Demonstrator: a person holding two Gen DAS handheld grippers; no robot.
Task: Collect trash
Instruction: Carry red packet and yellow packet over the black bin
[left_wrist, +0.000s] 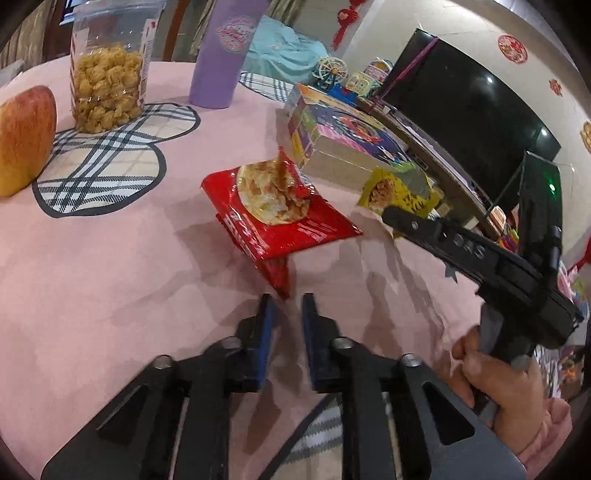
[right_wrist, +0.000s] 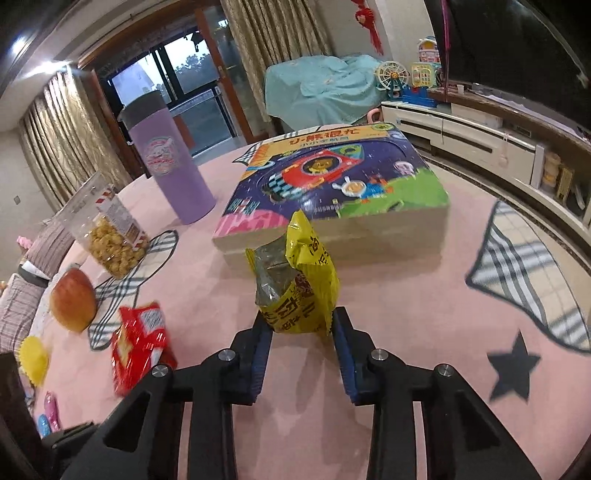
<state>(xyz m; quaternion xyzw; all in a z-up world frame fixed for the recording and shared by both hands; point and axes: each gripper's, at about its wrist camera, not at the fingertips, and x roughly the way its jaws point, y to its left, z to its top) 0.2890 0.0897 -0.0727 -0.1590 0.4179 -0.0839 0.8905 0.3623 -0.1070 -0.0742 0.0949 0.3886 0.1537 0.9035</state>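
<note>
A red snack wrapper (left_wrist: 273, 218) is raised off the pink tablecloth, and its lower corner hangs between the blue pads of my left gripper (left_wrist: 287, 301), which is shut on that corner. It also shows in the right wrist view (right_wrist: 138, 343). A torn yellow snack wrapper (right_wrist: 299, 284) stands in front of the book, its lower end between the fingers of my right gripper (right_wrist: 301, 325), which is closed on it. In the left wrist view the yellow wrapper (left_wrist: 395, 190) sits at the tip of the right gripper.
A thick children's book (right_wrist: 332, 184) lies just beyond the yellow wrapper. A purple bottle (right_wrist: 170, 162), a clear jar of snacks (right_wrist: 110, 232) and an apple (right_wrist: 74, 299) stand on the left. Plaid placemats (right_wrist: 532, 258) lie on the cloth. The TV stand is beyond the table edge.
</note>
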